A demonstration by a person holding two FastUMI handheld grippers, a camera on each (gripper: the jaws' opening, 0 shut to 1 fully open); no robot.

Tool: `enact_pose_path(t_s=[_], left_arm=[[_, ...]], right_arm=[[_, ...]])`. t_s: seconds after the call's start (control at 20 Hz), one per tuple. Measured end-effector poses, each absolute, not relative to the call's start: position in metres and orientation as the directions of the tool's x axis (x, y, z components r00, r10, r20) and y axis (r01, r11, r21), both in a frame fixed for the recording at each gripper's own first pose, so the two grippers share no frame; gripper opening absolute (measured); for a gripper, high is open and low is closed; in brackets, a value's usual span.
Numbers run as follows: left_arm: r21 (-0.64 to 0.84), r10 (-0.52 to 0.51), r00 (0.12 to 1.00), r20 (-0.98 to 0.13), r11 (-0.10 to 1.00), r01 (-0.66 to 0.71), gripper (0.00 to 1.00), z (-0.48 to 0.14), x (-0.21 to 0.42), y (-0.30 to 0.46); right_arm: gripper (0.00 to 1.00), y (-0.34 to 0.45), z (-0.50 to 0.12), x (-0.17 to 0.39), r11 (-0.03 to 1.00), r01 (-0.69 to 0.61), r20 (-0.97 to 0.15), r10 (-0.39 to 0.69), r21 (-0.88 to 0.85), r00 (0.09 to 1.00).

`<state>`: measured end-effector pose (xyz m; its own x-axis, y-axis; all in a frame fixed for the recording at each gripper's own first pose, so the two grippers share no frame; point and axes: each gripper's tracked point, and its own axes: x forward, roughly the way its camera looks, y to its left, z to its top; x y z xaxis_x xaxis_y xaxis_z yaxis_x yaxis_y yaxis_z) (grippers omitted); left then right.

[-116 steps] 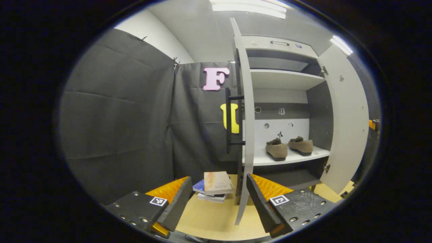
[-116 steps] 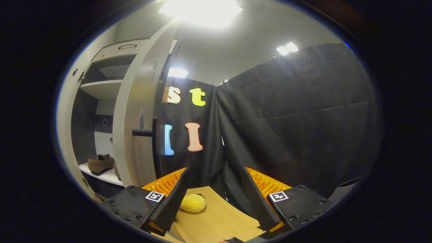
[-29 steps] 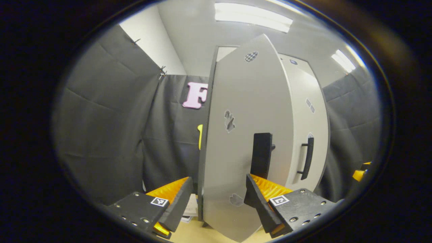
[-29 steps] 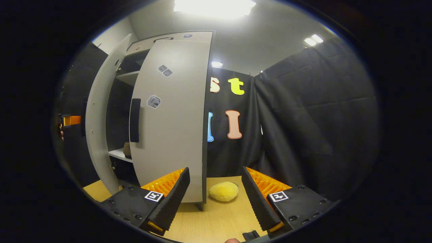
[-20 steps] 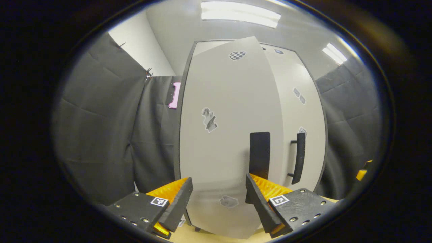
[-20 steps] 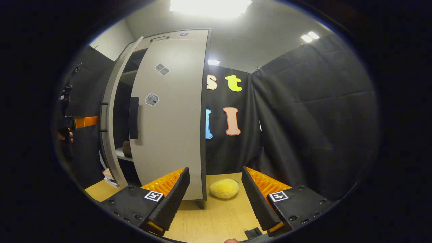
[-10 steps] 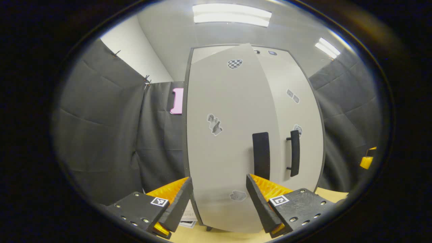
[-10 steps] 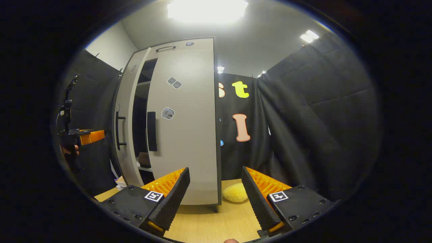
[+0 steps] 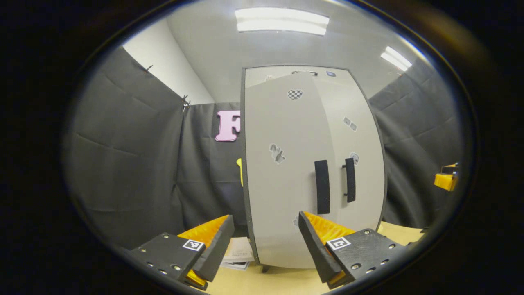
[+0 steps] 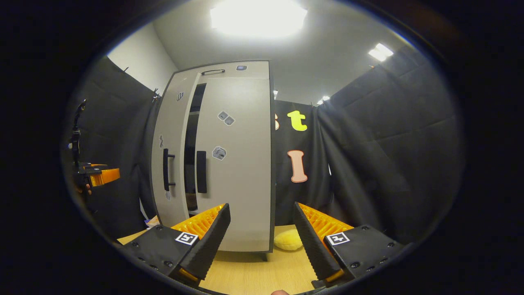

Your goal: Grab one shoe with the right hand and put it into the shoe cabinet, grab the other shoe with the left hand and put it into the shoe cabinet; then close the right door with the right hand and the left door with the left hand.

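Left door (image 9: 282, 176) further shut, gap narrower.

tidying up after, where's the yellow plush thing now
In the right gripper view, the yellow plush lies on the wooden floor at the shoe cabinet's right corner.

The shoe cabinet (image 9: 311, 164) is a tall pale grey cupboard with dark edges, standing upright on short legs on the wooden bench (image 10: 254, 274). Its two doors each carry a vertical black bar handle near the middle seam. In the right gripper view the right door (image 10: 237, 164) lies nearly flush, while the left door (image 10: 170, 164), at 9 o'clock from it, stands slightly ajar, leaving a narrow dark gap (image 10: 190, 164) between them. Small stickers dot both door fronts. A slim drawer front (image 10: 221, 70) runs across the top.
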<state>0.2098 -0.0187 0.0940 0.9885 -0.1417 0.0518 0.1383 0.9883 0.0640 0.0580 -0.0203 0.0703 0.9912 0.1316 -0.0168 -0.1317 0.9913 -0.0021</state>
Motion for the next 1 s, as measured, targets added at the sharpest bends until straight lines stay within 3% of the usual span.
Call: enact_pose_path(t_s=[0.45, 0.5, 0.55, 0.95, 1.0], left_arm=[[0.108, -0.089, 0.996, 0.021, 0.99, 0.086, 0.99, 0.104, 0.215, -0.025], [0.106, -0.081, 0.997, 0.01, 0.991, 0.079, 0.86, 0.102, 0.218, -0.023], [0.103, -0.07, 0.998, -0.001, 0.992, 0.07, 0.93, 0.103, 0.22, -0.022], [0.059, -0.034, 0.999, -0.009, 0.998, 0.035, 0.93, 0.107, 0.225, -0.017], [0.059, -0.032, 0.999, -0.008, 0.998, 0.033, 0.99, 0.106, 0.225, -0.017]], right_arm=[[0.98, -0.02, 0.075, 0.045, 0.99, -0.141, -0.01, 0.141, 0.002, 0.99], [0.98, -0.02, 0.075, 0.044, 0.99, -0.143, -0.011, 0.143, 0.004, 0.99], [0.97, -0.022, 0.075, 0.043, 0.99, -0.144, -0.013, 0.144, 0.003, 0.99], [0.98, -0.03, 0.078, 0.039, 0.991, -0.13, 0.005, 0.13, -0.008, 0.992], [0.98, -0.03, 0.076, 0.039, 0.992, -0.128, 0.004, 0.128, -0.006, 0.992]])
